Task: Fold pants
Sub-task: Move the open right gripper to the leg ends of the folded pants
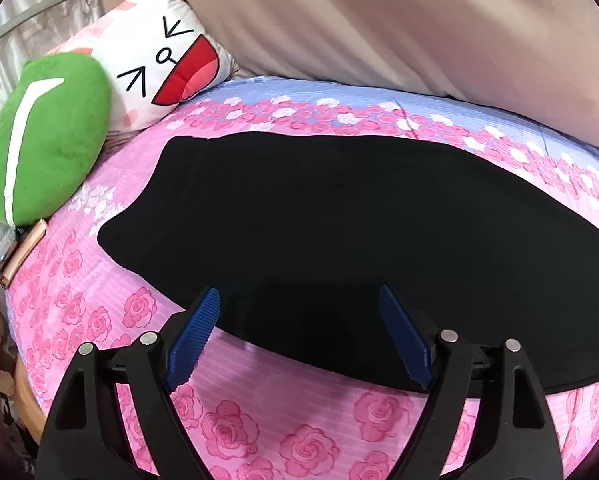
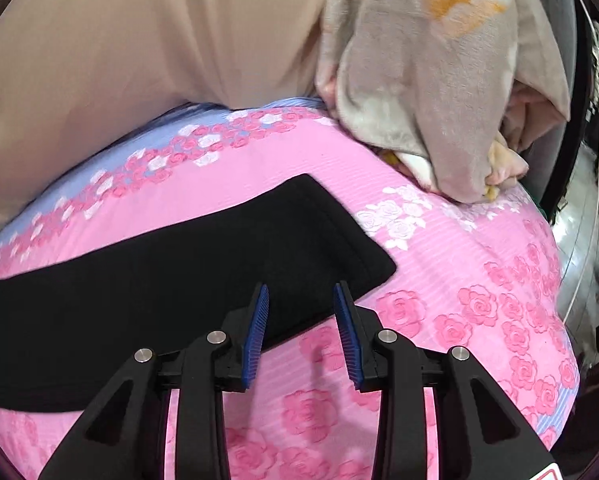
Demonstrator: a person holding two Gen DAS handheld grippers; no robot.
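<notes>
Black pants lie flat across a pink rose-print bed sheet. In the left wrist view my left gripper is wide open above the pants' near edge, holding nothing. In the right wrist view the right end of the pants with a stitched hem lies on the sheet. My right gripper is open with a narrower gap, hovering over the near corner of that end, empty.
A green plush and a white cartoon-face pillow sit at the bed's left. A phone lies by the left edge. A beige duvet runs along the back. A grey floral blanket is heaped at the right.
</notes>
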